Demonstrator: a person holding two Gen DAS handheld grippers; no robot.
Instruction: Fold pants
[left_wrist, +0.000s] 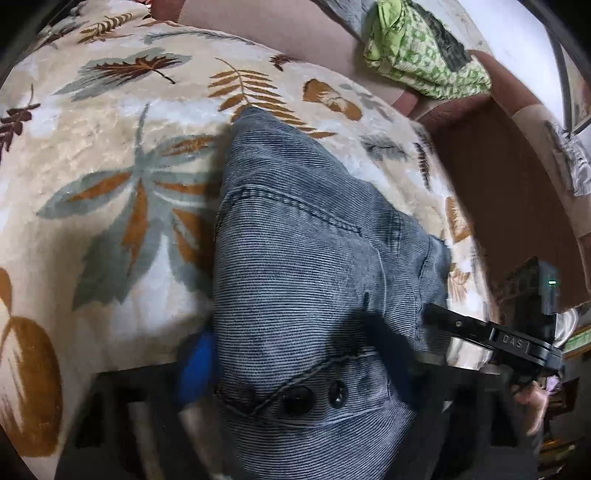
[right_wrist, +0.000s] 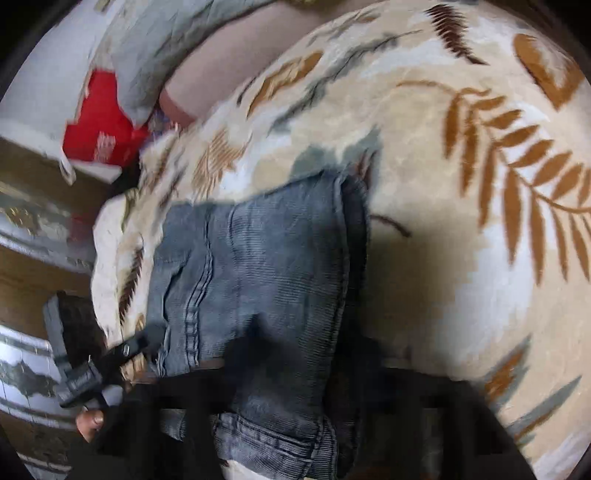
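Note:
Blue-grey corduroy pants (left_wrist: 295, 240) lie folded in a compact stack on a cream blanket with a leaf print (left_wrist: 110, 147). Their waistband with two dark buttons (left_wrist: 295, 400) rises close to the left wrist camera. My left gripper (left_wrist: 299, 365) has this end between its fingers, a blue pad (left_wrist: 195, 365) showing on the left. My right gripper (right_wrist: 295, 358) grips the pants (right_wrist: 266, 258) at the side edge. Each gripper shows in the other's view: the right one (left_wrist: 432, 336) and the left one (right_wrist: 147, 343) both bite the cloth's rim. Both views are blurred.
A green patterned cloth (left_wrist: 417, 55) lies bunched at the far edge on a pink sheet (left_wrist: 295, 33). A red box (right_wrist: 99, 129) sits beyond the blanket's corner. The bed ends beside brown floor (left_wrist: 498, 184). A thumb (right_wrist: 90, 421) holds the left gripper's handle.

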